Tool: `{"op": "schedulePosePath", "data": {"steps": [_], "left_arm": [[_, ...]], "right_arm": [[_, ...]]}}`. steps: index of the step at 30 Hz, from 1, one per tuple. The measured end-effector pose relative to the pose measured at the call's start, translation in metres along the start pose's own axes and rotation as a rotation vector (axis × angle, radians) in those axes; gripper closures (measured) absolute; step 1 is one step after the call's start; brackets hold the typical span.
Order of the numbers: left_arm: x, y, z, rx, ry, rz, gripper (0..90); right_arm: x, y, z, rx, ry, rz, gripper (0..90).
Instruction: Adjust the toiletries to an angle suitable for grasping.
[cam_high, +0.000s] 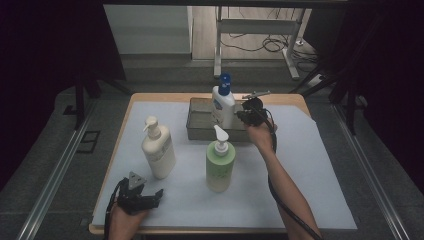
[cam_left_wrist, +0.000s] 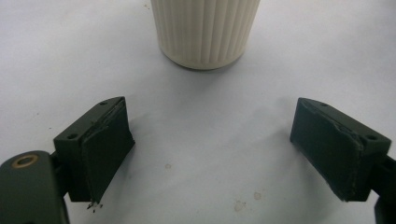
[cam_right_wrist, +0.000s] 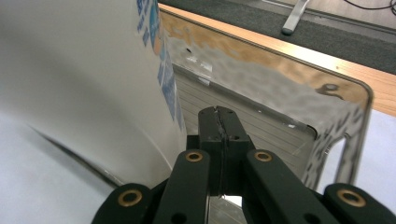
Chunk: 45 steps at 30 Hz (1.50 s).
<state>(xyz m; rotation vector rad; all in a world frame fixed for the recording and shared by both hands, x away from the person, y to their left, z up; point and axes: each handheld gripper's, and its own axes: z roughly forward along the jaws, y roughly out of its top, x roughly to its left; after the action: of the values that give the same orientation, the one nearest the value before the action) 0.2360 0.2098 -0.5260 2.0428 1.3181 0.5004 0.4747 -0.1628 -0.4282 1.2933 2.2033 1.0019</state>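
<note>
Nearest the high camera, the left gripper (cam_high: 150, 199) is resting at the worktop's (cam_high: 310, 165) front edge, jaws spread wide and holding nothing, with the ribbed cream pump bottle (cam_high: 158, 149) standing upright just ahead of them. Farther back, the right gripper (cam_high: 241, 115) is hanging over the metal tray (cam_high: 196, 125), jaws pressed together on nothing. The white bottle with the blue cap (cam_high: 223, 104) is standing upright in that tray, immediately to the right gripper's left, so the right hand is nearer. A green pump bottle (cam_high: 219, 162) is standing mid-worktop.
</note>
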Motion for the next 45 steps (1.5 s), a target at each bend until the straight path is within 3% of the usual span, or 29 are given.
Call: {"op": "schedulePosePath", "data": {"steps": [8, 20, 45], "left_arm": [[0.0, 0.0, 0.0, 0.0, 0.0, 0.0, 11.9], [0.0, 0.0, 0.0, 0.0, 0.0, 0.0, 11.9], [0.0, 0.0, 0.0, 0.0, 0.0, 0.0, 11.9]], "right_arm": [[0.005, 0.003, 0.016, 0.011, 0.007, 0.01, 89.6], [0.009, 0.004, 0.025, 0.032, 0.025, 0.024, 89.7], [0.018, 0.0, 0.033, 0.077, 0.048, -0.028, 89.6]]}}
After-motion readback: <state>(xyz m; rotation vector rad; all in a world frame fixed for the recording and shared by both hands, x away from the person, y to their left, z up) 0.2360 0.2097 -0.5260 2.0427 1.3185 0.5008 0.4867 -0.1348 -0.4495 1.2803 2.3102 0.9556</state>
